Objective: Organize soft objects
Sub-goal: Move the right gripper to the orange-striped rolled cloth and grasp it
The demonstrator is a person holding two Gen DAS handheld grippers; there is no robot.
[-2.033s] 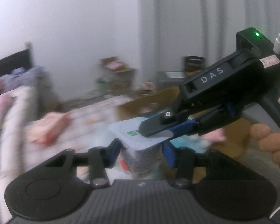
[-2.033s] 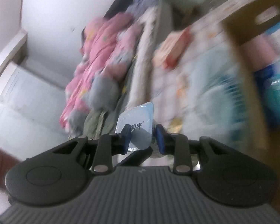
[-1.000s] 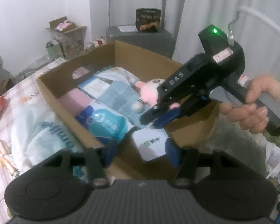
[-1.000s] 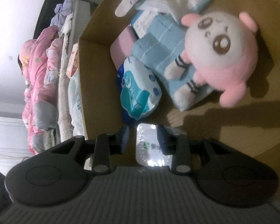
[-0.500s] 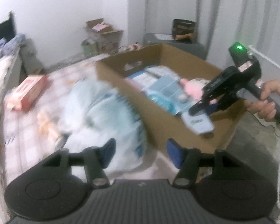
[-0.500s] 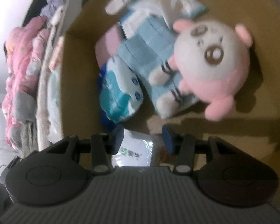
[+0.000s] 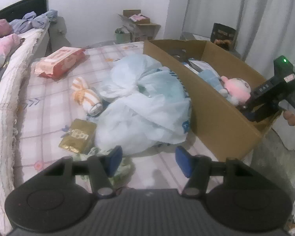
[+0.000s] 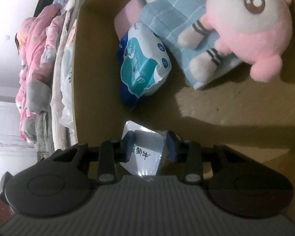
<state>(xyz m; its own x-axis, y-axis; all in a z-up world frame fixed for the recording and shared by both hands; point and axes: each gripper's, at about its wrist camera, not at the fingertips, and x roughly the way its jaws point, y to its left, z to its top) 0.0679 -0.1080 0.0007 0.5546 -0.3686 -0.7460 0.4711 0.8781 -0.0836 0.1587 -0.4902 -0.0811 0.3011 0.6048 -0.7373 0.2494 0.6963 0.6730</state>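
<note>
Fingers (image 8: 149,146) of the right gripper straddle a pouch (image 8: 145,151) unseen leftward; left fingers (image 7: 148,161) wide.

Inside the one cardboard box (image 8: 236,108): one pink plush toy (image 8: 251,25), one teal tissue pack (image 8: 143,66), one white pouch (image 8: 145,151). Beside the box: one pale blue bag (image 7: 145,106), one red pack (image 7: 61,62), one gold packet (image 7: 78,135).

We are seeing bare cardboard floor (image 8: 236,108) lying open ahead of the right gripper (image 8: 149,147), while the pink plush toy (image 8: 251,29) and teal tissue pack (image 8: 145,66) are crowding the far end. Before the left gripper (image 7: 147,160), a pale blue plastic bag (image 7: 143,102) is blocking the bedsheet (image 7: 47,106), pressing against the box wall (image 7: 212,110)
</note>
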